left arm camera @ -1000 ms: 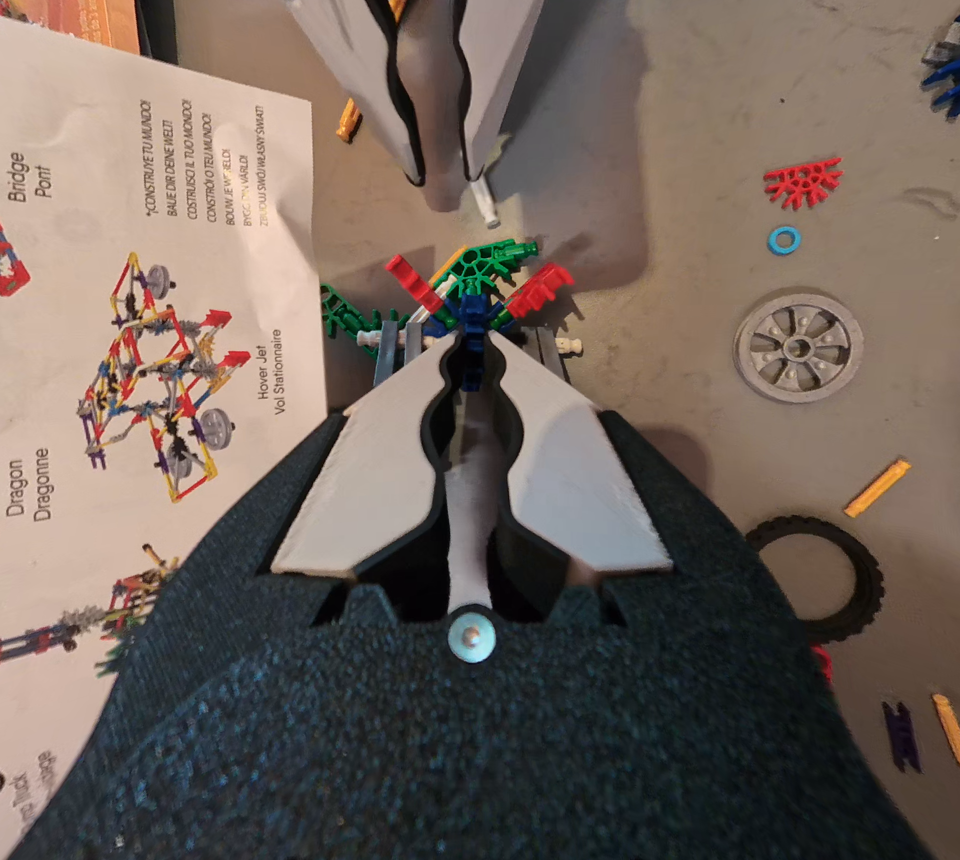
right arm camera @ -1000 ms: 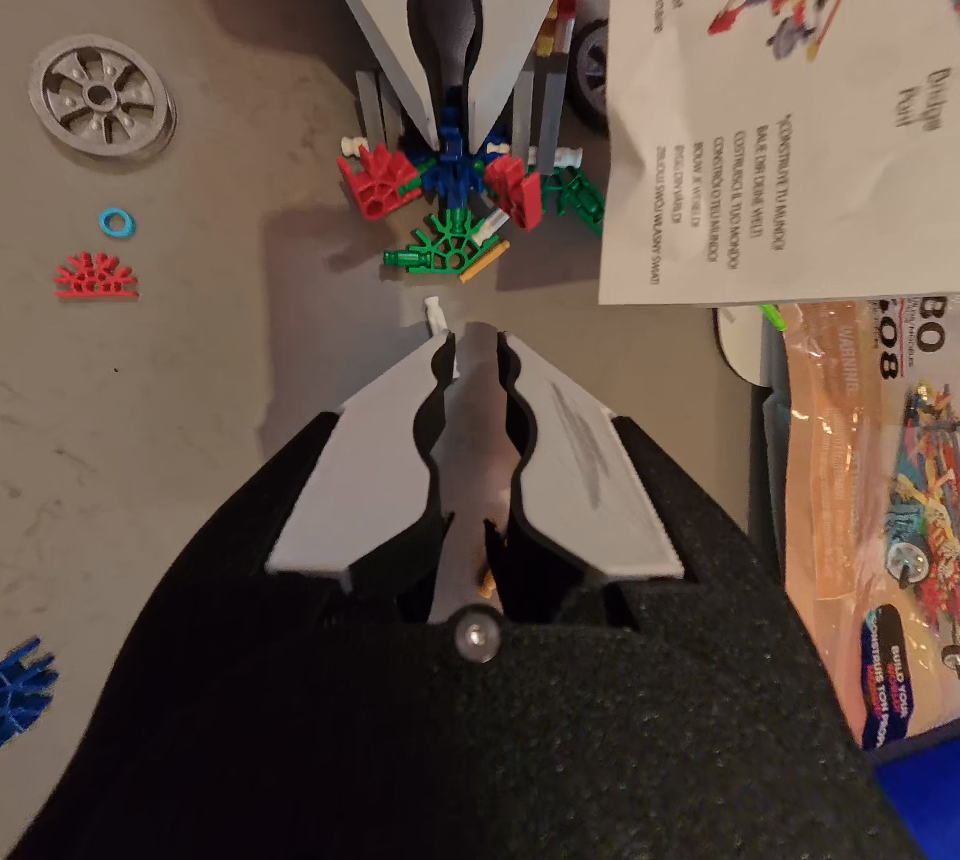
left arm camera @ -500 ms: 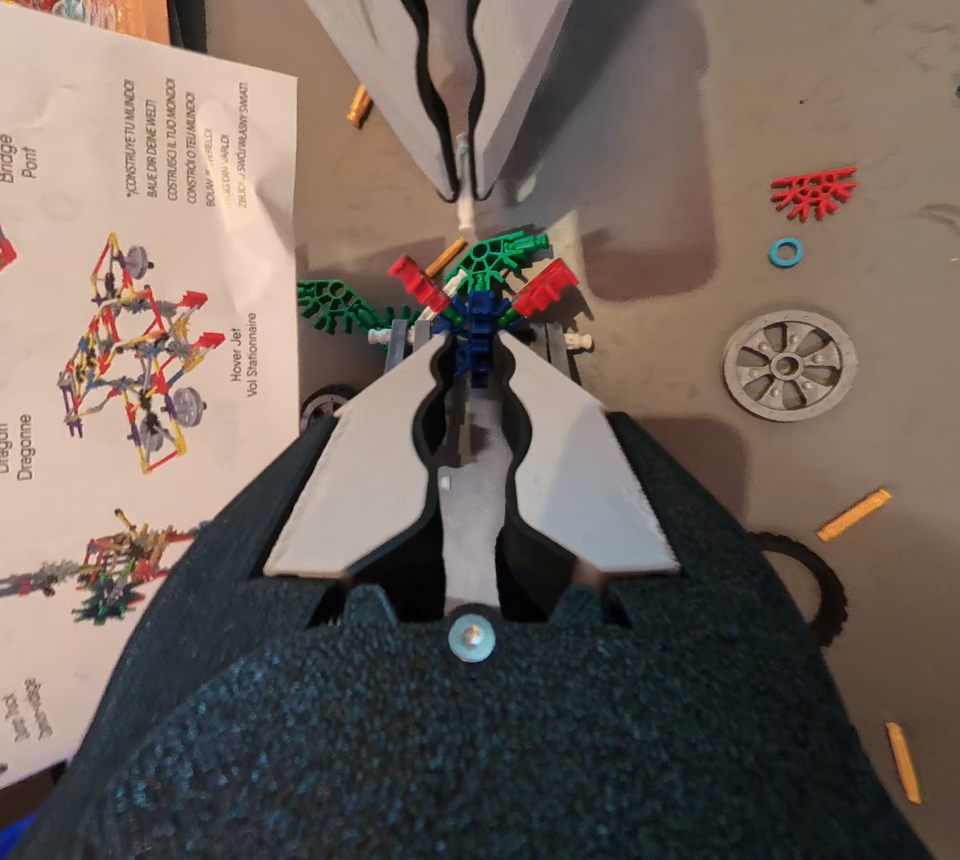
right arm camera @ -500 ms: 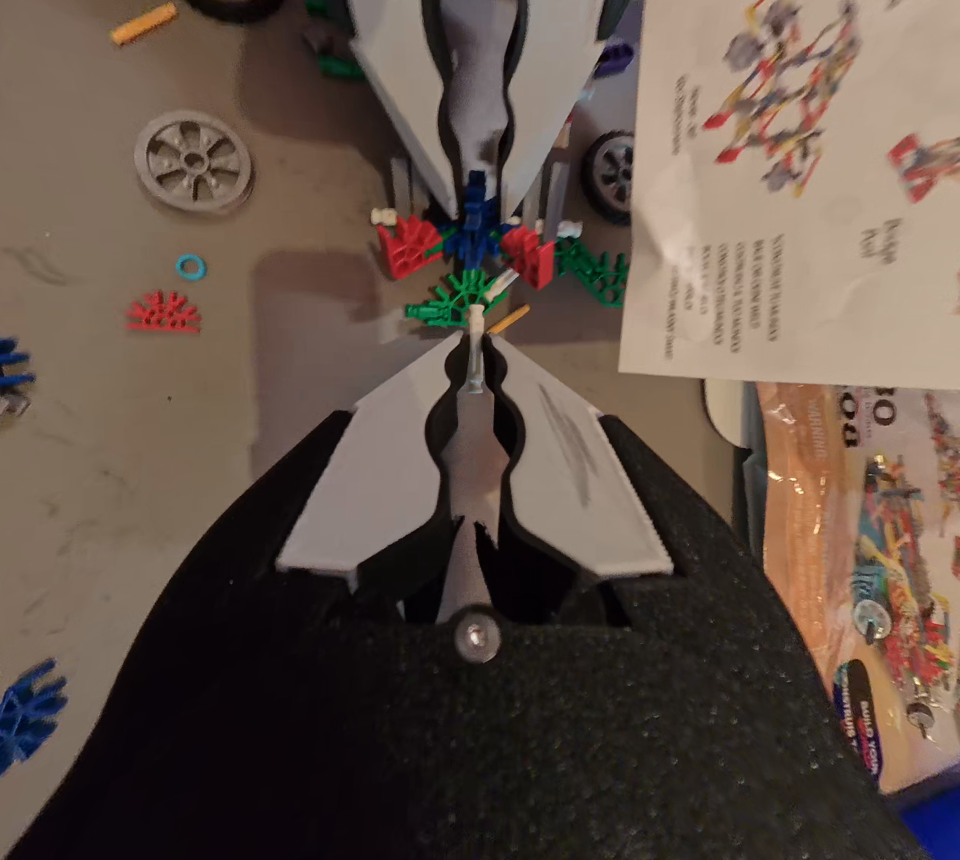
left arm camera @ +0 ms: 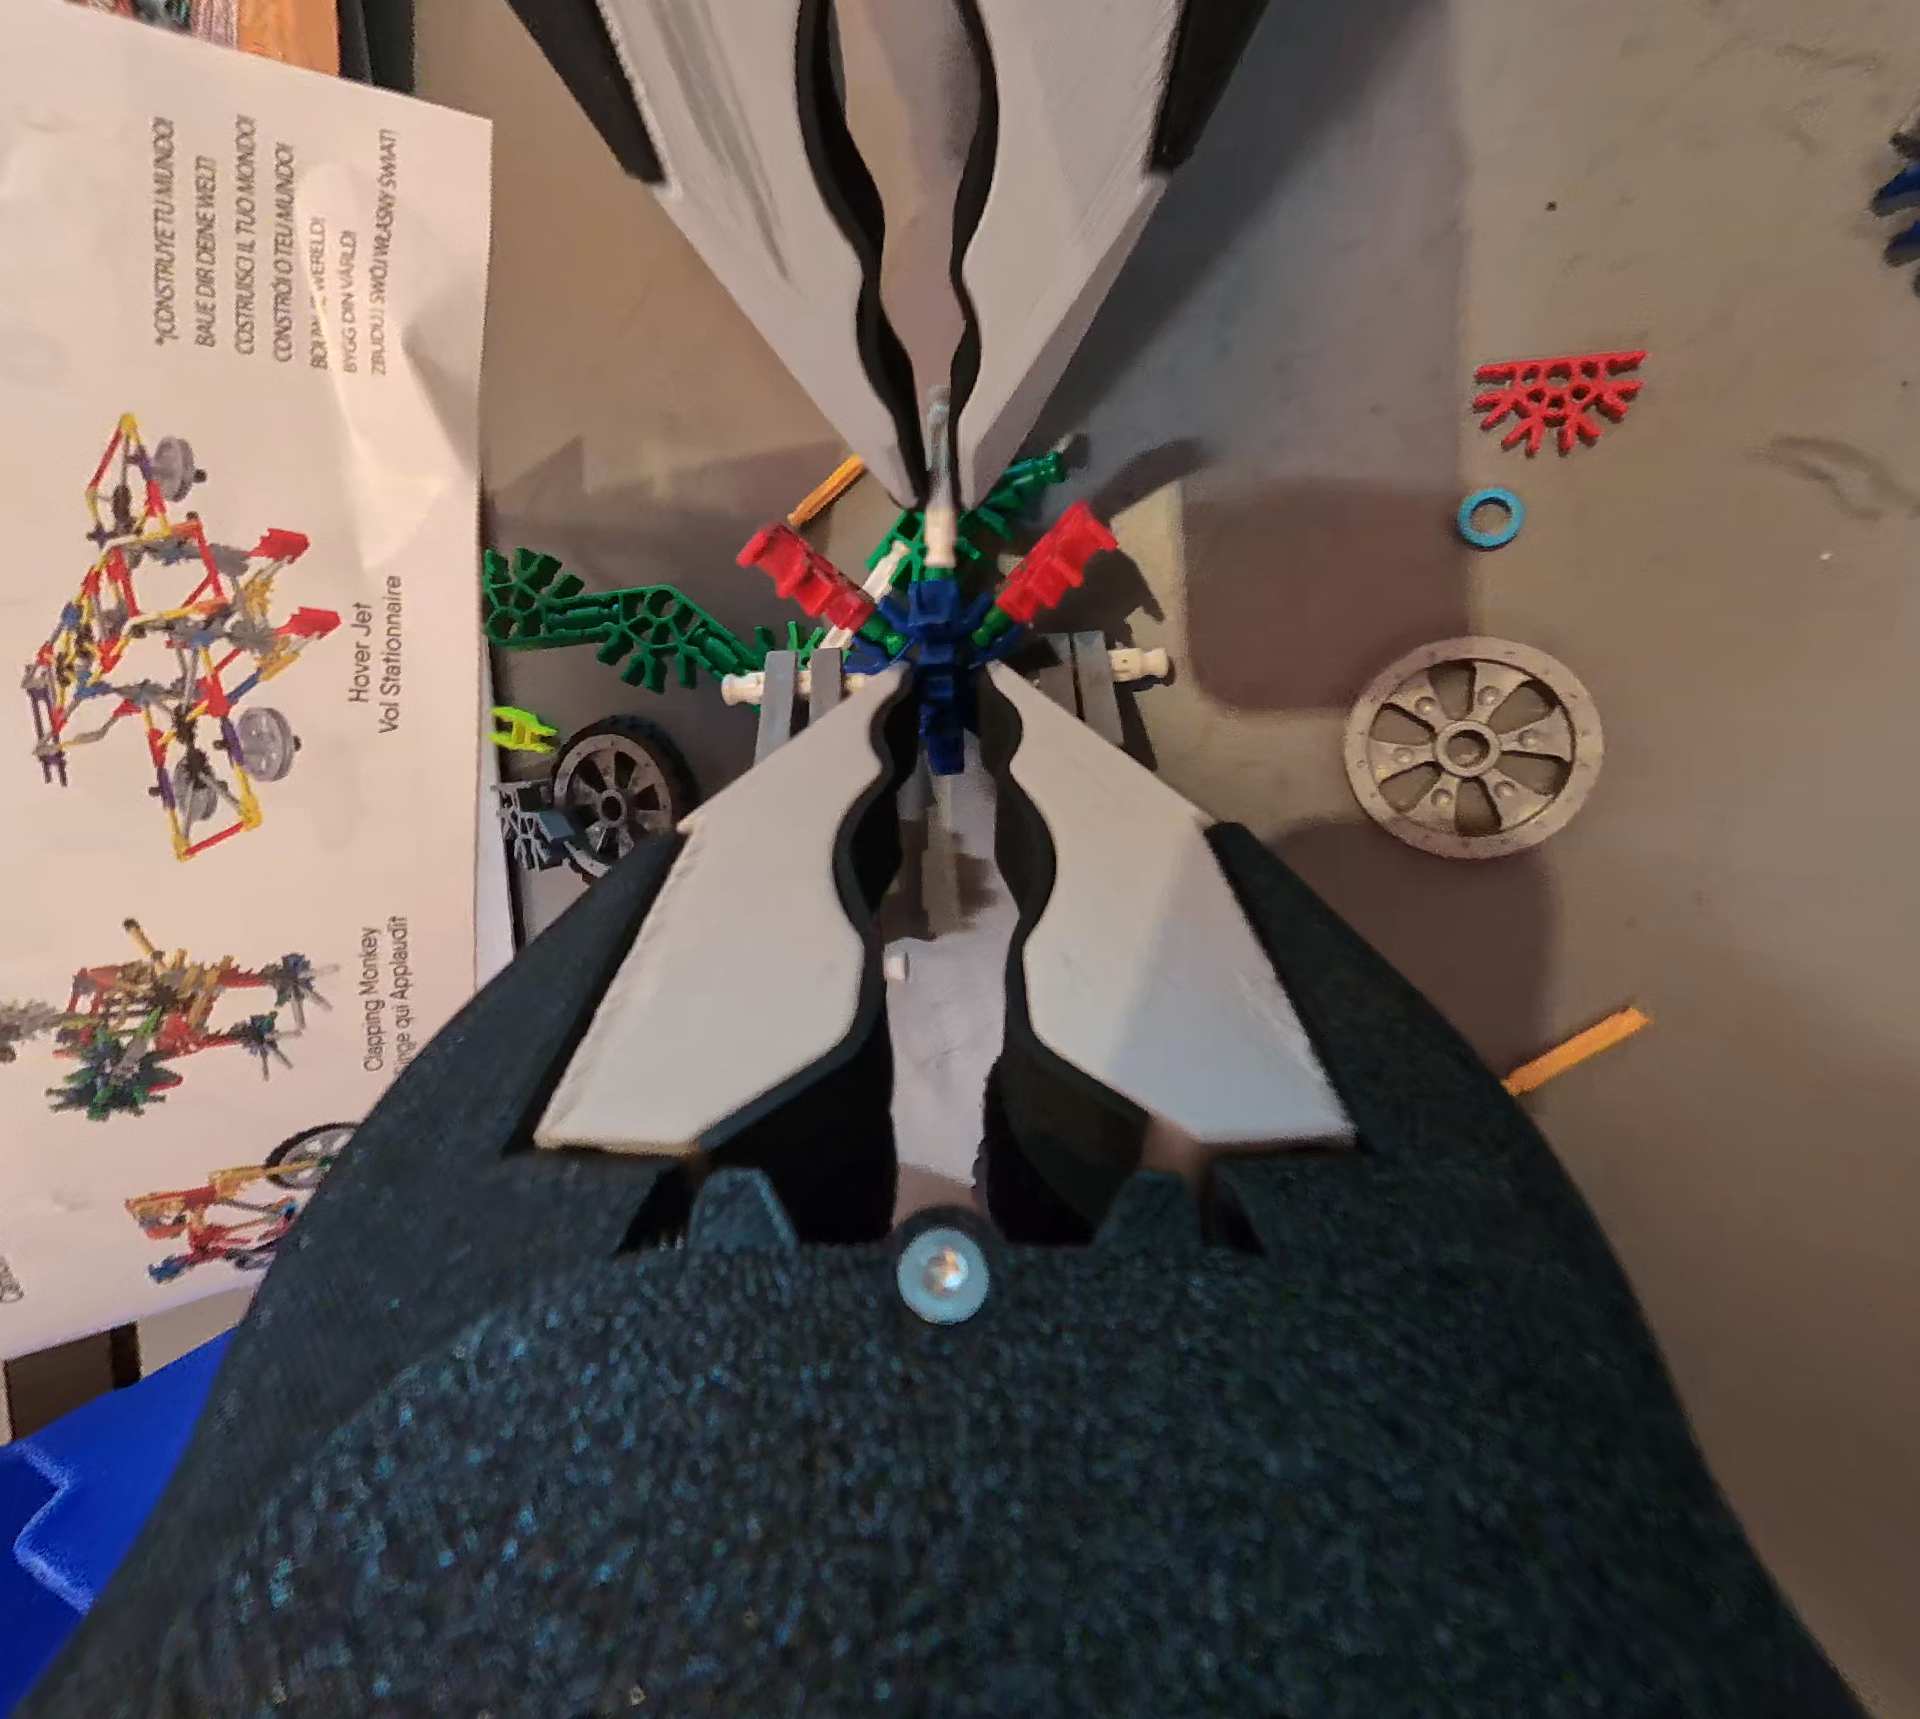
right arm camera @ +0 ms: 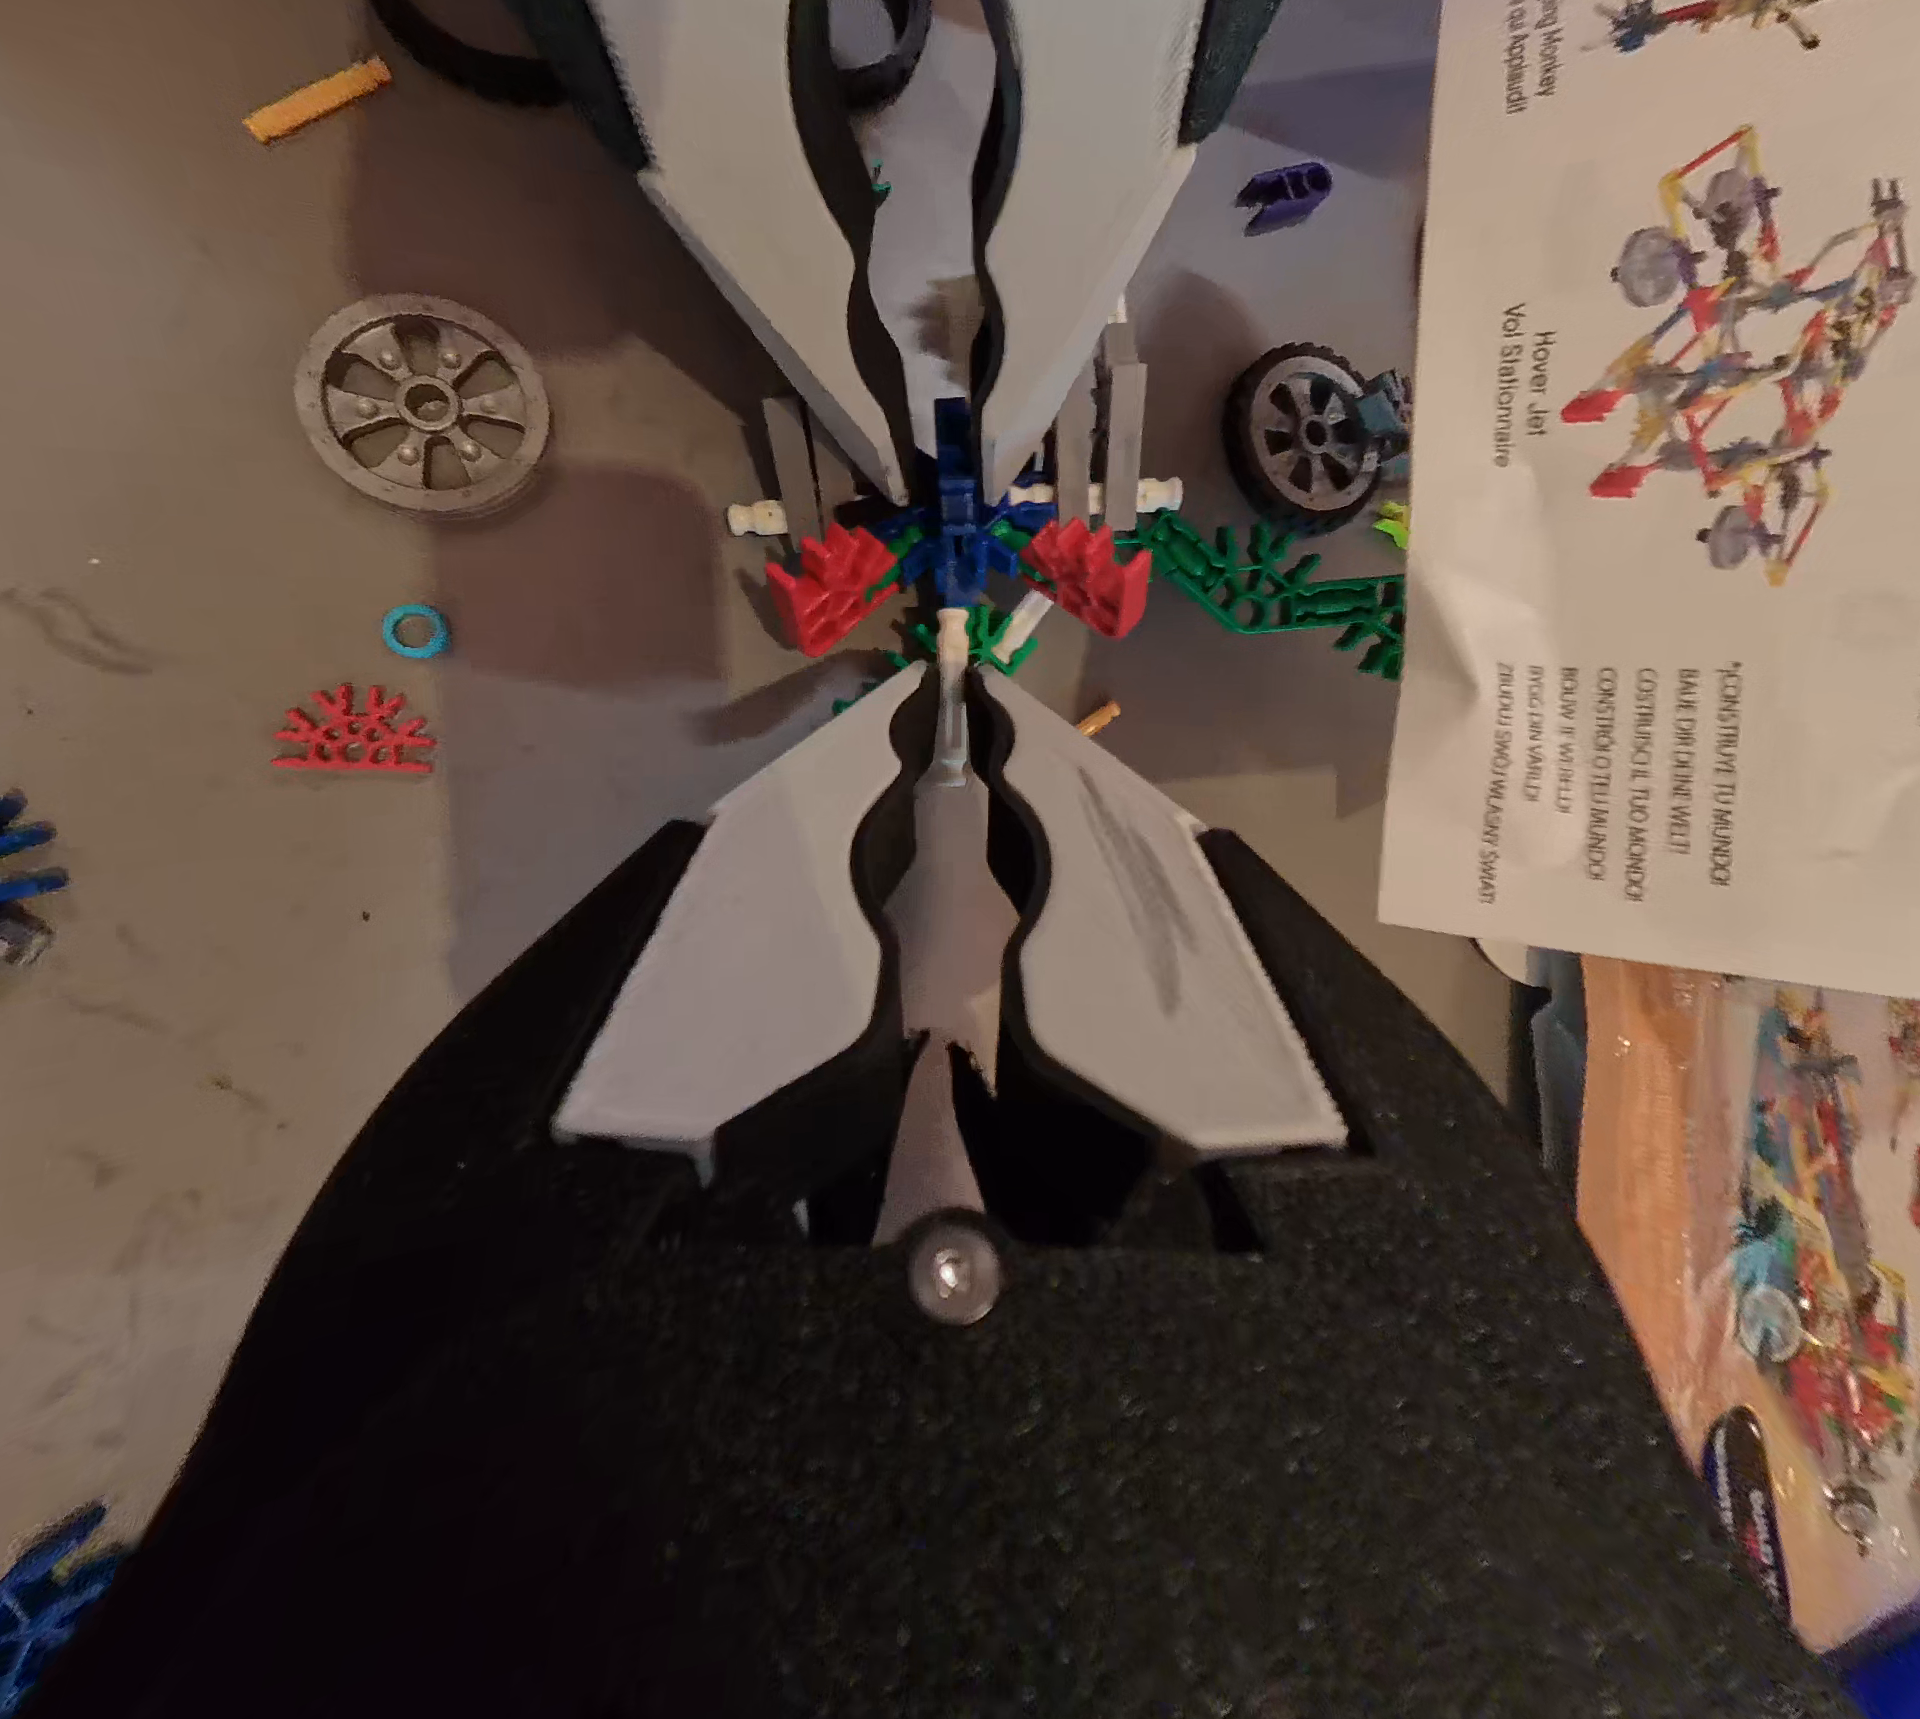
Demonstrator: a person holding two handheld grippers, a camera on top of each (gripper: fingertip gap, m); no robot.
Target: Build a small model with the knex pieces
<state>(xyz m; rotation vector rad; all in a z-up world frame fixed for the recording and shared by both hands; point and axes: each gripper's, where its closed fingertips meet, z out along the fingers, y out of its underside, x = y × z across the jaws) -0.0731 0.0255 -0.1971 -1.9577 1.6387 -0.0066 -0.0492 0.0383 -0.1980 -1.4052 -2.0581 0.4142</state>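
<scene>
The toy assembly [left arm camera: 940, 620] of blue, red and green connectors is sitting on the grey desk [left arm camera: 1455, 111], just right of the instruction sheet [left arm camera: 229, 630]. I am clamping my left tongs [left arm camera: 943, 682] on its blue hub. My right tongs [right arm camera: 951, 682] are gripping a white rod [right arm camera: 951, 703] whose tip is touching the assembly's near side. A grey wheel hub [left arm camera: 1473, 747] is lying well right of the assembly.

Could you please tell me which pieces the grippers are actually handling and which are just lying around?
In hand:
left hand-held gripper on blue connector
right hand-held gripper on white rod

Lying about:
grey wheel hub
red connector
blue ring
instruction sheet
</scene>
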